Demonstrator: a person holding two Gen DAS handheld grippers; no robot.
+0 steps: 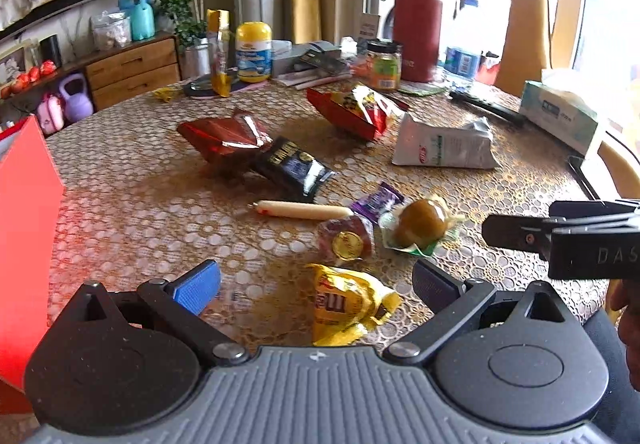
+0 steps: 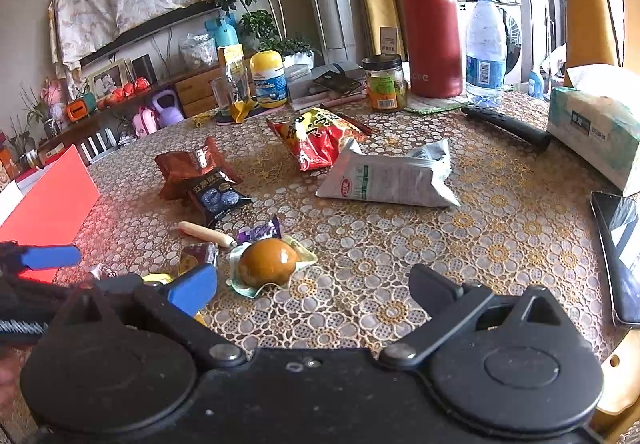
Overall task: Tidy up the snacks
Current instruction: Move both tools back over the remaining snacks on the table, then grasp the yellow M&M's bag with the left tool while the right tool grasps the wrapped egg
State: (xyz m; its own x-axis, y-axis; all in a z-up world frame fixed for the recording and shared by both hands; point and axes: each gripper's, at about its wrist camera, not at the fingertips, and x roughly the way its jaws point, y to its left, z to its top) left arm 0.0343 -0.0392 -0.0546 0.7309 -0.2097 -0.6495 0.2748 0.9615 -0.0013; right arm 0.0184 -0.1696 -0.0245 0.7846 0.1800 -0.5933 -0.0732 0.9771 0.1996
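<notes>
Yellow snack packet [image 1: 348, 304] lies on the table [image 1: 140, 184] between the spread, empty jaws of the left gripper [image 1: 316, 284] — lower squarely, pinch its bulk. Right gripper [image 2: 312, 288], likewise agape, hovers beside the wrapped egg [image 2: 268, 262].

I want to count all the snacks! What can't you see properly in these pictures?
- Yellow candy bag: in the right wrist view, mostly hidden behind the left gripper.
- Red box: cut off by the edge in both views; its inside isn't visible.
- Phone: cut off at the right wrist view's edge.
- Black snack packet: print too small to read.
</notes>
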